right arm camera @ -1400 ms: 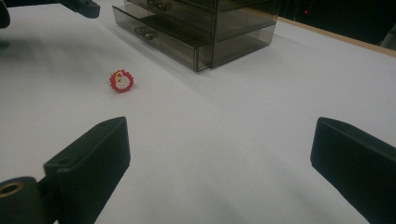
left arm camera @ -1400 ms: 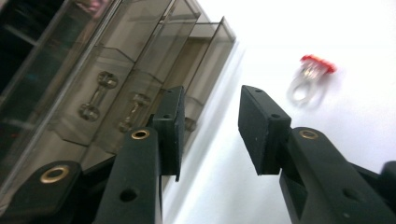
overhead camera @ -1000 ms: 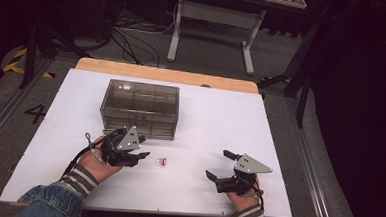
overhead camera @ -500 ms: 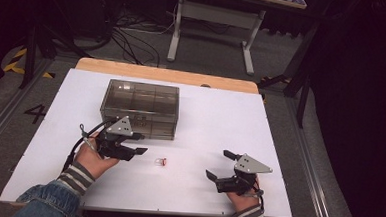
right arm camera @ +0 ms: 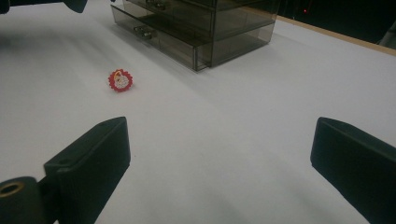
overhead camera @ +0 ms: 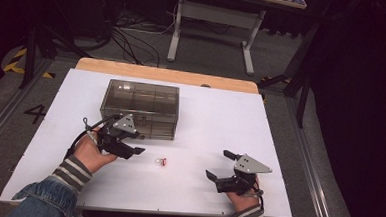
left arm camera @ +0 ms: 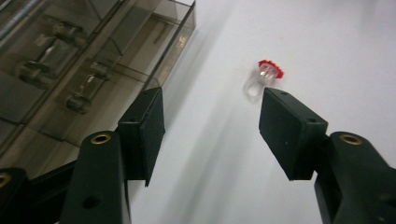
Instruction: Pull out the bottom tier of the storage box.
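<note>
A small clear ring with a red flower top (overhead camera: 162,162) lies on the white table (overhead camera: 220,120) in front of a smoky see-through drawer box (overhead camera: 138,108). My left gripper (overhead camera: 137,142) hovers just left of the ring, beside the box's front. In the left gripper view its jaws (left arm camera: 212,112) have just been opening and stand open with nothing between them; the ring (left arm camera: 264,77) lies beyond the right jaw. My right gripper (overhead camera: 218,164) rests near the front right, open and empty (right arm camera: 224,140), facing the ring (right arm camera: 120,80).
The drawer box (right arm camera: 201,23) has several drawers with small handles; its lowest drawer (right arm camera: 154,37) seems pulled out a little. Its front fills the upper left of the left gripper view (left arm camera: 93,56). A wooden strip (overhead camera: 167,74) edges the table's far side.
My left gripper has drawn back a little from the ring toward the box's front, and its jaws stand wider apart. The right gripper and the ring have stayed put.
</note>
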The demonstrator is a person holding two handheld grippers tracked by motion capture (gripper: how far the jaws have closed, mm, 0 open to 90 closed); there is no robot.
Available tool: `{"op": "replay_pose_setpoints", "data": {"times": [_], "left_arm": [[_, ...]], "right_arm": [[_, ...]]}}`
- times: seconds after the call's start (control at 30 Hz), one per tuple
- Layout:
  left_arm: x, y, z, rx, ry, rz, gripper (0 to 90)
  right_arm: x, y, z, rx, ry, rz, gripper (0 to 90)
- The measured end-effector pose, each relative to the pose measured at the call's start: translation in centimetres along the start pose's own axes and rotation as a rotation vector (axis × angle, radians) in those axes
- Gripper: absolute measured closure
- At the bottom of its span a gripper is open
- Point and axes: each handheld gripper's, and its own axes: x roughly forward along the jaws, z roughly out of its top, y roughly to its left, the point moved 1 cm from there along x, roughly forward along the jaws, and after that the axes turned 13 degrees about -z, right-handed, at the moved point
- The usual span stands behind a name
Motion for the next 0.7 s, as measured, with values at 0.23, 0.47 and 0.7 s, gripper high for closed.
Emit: {"op": "replay_pose_setpoints", "data": {"times": [0.23,0.47,0.7], "left_arm": [[0.0,1.3,-0.1,0.023,0.014,0.027,40.6],[0.5,2.3,-0.1,0.036,0.052,0.031,39.6],[1.3,3.0,-0.1,0.048,0.08,0.04,39.0]], "right_arm": [[0.1,0.0,0.0,-0.002,0.002,-0.007,5.3],[0.1,0.1,0.0,-0.004,0.007,-0.015,5.3],[0.2,0.1,0.0,-0.01,0.014,-0.025,5.3]]}}
